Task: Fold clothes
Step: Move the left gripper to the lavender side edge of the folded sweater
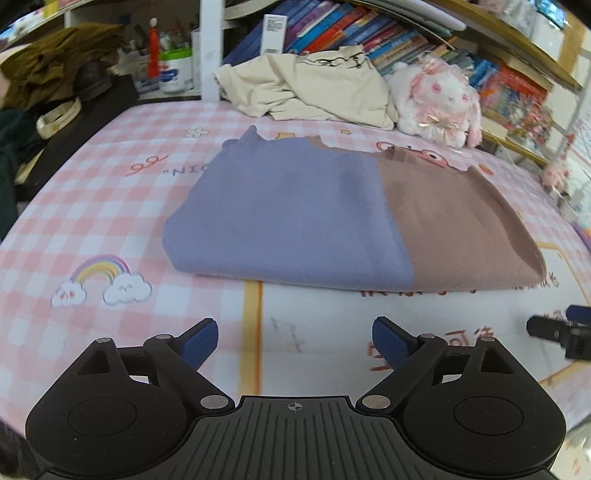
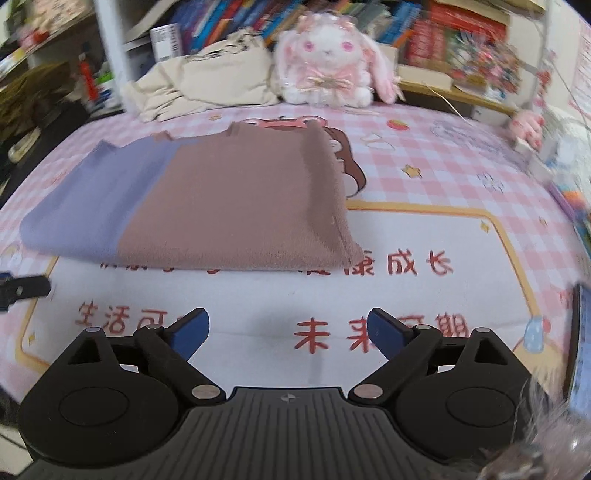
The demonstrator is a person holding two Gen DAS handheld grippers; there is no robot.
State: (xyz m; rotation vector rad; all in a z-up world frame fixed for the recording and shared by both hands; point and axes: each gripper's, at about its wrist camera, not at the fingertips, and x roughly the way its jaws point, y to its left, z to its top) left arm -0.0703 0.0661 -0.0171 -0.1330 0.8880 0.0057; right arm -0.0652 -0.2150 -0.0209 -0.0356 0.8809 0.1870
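Note:
A folded garment, half lavender-blue and half brown, (image 1: 343, 218) lies flat on the pink checked bed sheet (image 1: 92, 206). It also shows in the right wrist view (image 2: 199, 206). My left gripper (image 1: 294, 341) is open and empty, hovering just short of the garment's near edge. My right gripper (image 2: 289, 328) is open and empty, also short of the near edge, toward the brown half. The right gripper's tip shows at the right edge of the left wrist view (image 1: 561, 332). The left gripper's tip shows at the left edge of the right wrist view (image 2: 22, 290).
A crumpled cream garment (image 1: 314, 88) and a white and pink plush rabbit (image 1: 439, 99) sit at the far side of the bed. Bookshelves (image 1: 369, 33) stand behind. Dark clothes and bags (image 1: 48, 96) lie at the left. A dark flat object (image 2: 580, 343) lies at the right.

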